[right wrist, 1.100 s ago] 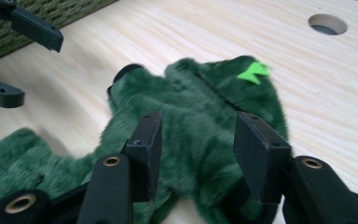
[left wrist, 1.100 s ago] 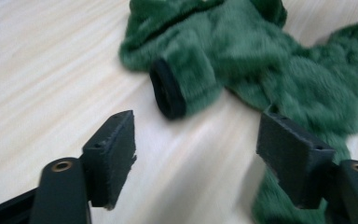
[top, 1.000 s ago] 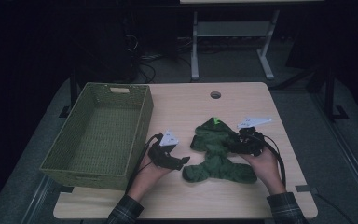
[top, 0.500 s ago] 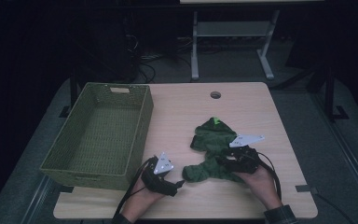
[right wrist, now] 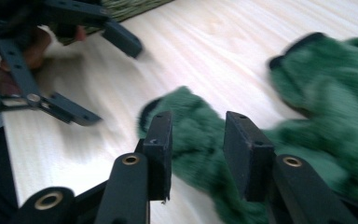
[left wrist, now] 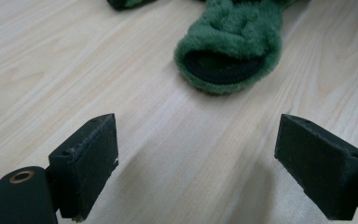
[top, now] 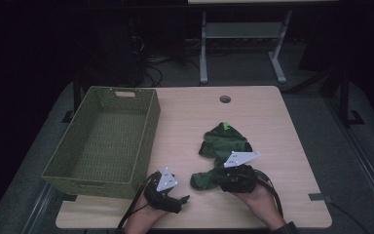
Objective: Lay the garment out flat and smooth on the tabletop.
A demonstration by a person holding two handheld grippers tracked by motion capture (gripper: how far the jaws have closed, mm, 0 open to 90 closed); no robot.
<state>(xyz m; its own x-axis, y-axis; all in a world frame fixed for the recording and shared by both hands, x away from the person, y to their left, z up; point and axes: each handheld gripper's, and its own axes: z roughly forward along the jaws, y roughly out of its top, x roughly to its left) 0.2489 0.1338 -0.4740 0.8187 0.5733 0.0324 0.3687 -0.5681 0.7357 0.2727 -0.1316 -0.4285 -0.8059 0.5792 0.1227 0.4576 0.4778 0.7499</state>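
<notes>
Right gripper (right wrist: 198, 154): fingers clenched on the green fuzzy garment (top: 222, 146) at its near end. Left gripper (left wrist: 198, 163): fingers released, spread above bare tabletop (top: 272, 126), near the garment's cuff.

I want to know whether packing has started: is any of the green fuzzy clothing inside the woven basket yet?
No: in the high view the woven basket holds nothing, and the green fuzzy clothing lies on the table beside it.

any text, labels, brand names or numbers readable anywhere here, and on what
None can be read.
The green fleece garment has a small bright green tag near its top, too small to show any text.
The wicker basket, the table and the right gripper and left gripper carry no visible lettering.
</notes>
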